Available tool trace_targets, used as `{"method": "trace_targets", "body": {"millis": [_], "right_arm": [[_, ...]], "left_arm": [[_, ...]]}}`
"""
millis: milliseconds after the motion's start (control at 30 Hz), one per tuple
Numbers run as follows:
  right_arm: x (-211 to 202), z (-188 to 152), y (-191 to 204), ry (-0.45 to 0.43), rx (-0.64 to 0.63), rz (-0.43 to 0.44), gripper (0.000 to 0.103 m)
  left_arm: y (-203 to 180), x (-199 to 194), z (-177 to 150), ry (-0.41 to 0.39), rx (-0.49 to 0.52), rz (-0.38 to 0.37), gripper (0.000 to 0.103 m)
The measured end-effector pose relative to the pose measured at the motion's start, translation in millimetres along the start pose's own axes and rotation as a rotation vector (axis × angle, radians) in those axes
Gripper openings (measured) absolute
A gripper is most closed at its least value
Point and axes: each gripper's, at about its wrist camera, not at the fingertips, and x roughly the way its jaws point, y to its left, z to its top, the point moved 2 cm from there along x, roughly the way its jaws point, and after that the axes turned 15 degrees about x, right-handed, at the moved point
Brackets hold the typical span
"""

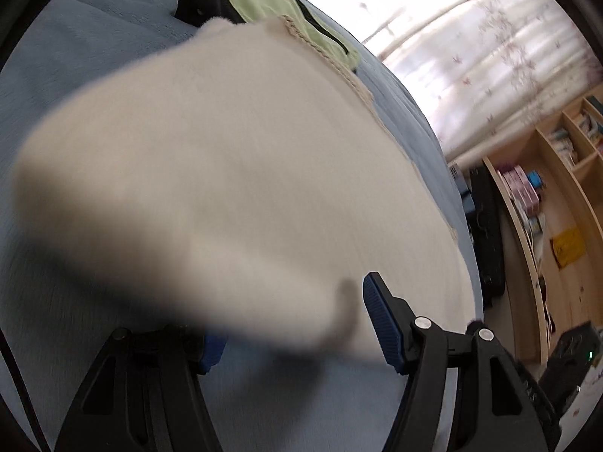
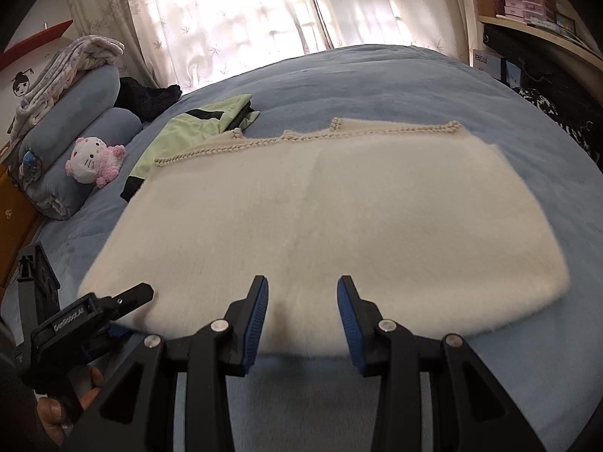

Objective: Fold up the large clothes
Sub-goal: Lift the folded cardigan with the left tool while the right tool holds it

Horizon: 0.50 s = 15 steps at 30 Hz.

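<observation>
cream sweater (image 2: 320, 226) folded flat on blue bed (image 2: 414, 75)

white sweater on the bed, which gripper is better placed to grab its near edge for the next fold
Probably the right gripper: it is open, centred just above the white sweater's near edge, with nothing between its pads. The left gripper sits at the sweater's left corner, and its own view is blurred.
</observation>
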Motion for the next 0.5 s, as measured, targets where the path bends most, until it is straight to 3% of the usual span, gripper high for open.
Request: {"method": "trace_targets", "body": {"millis": [133,233,367,500], "right_arm": [[21.9,8.3,6.9,0.007,-0.006,0.013,0.038],[37.7,15.2,16.0,0.01,-0.023,0.013,0.038],[50.8,21.6,30.0,-0.018,-0.074,-0.002,0.038],[66.2,16.2,32.0,-0.001,-0.116,-0.038,0.038]], "left_arm": [[9.5,17.9,25.3,-0.079,-0.03,0.028,0.062],[11.7,19.7,34.3,-0.138,-0.027,0.076,0.05],[1.8,14.3,34.4,-0.207,0.038,0.125,0.029],[-20.2,-5.3,35.9,-0.282,0.149,0.18,0.024]]}}
